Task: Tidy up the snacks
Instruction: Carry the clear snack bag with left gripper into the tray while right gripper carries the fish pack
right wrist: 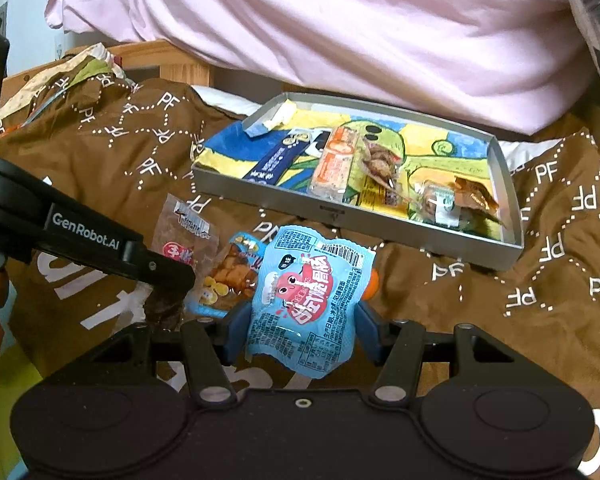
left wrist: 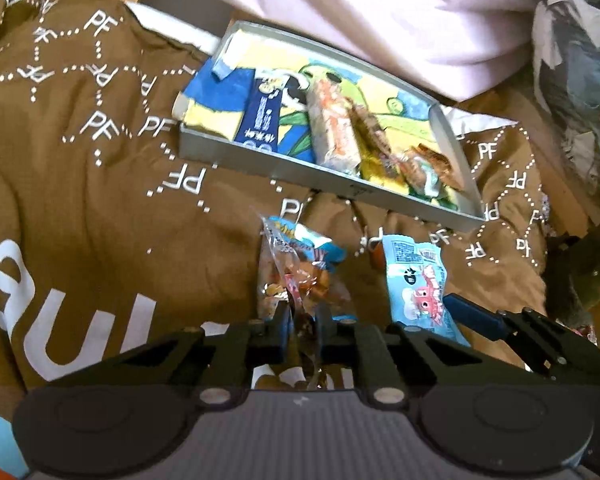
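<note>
The right gripper (right wrist: 302, 330), clamped on a light-blue plastic snack packet (right wrist: 306, 300) whose long axis runs along its fingers, faces the shallow grey metal tray (right wrist: 340, 210) lying just ahead — the left gripper (left wrist: 300, 320) pinches a clear snack pouch (left wrist: 290, 276) alongside.

Brown printed cloth (right wrist: 480, 300), pink bedding (right wrist: 340, 32), wooden frame (right wrist: 180, 64) behind.
</note>
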